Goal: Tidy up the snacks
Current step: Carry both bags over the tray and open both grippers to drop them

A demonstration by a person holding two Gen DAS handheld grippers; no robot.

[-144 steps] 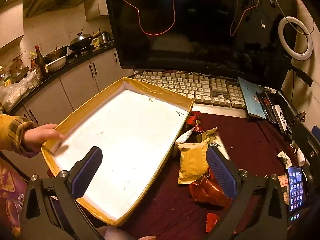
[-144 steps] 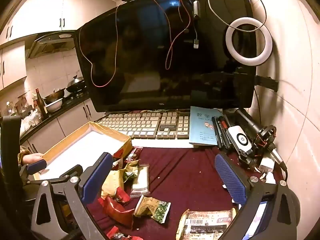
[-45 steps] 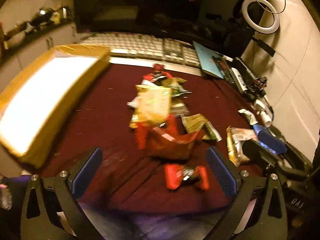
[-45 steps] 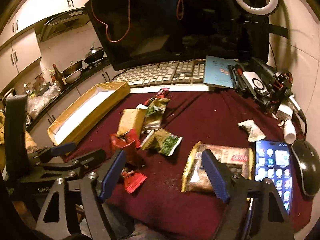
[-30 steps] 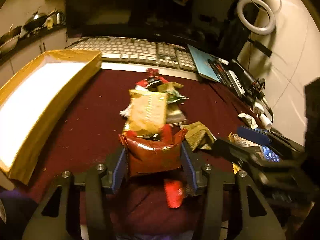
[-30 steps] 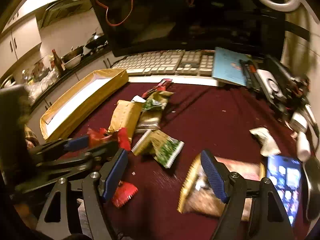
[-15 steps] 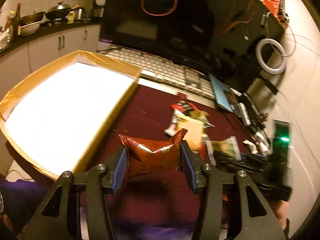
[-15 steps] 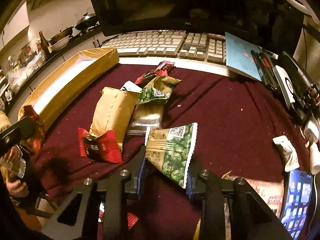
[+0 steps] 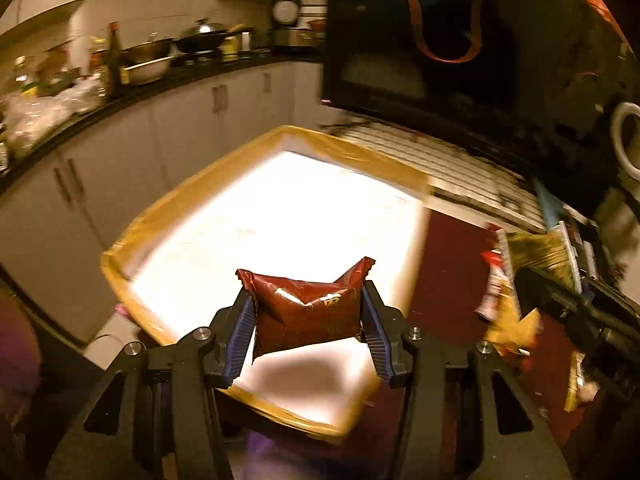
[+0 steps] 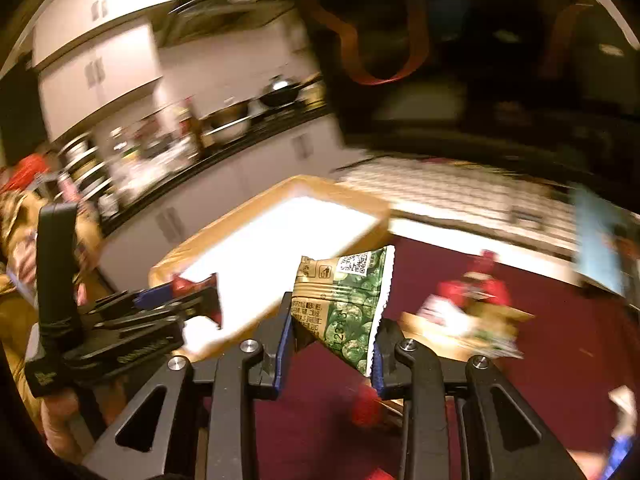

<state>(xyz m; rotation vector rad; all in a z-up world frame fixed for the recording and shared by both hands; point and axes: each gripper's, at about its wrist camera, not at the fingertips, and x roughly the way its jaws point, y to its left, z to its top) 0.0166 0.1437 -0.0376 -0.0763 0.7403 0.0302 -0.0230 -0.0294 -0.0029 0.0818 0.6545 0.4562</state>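
The left gripper is clamped on a dark red snack bag, held above the near end of the tray. The right gripper pinches a green snack bag just right of the tray. More snacks lie on the maroon tablecloth right of the tray; a keyboard sits beyond it.

Tray left of loose snacks
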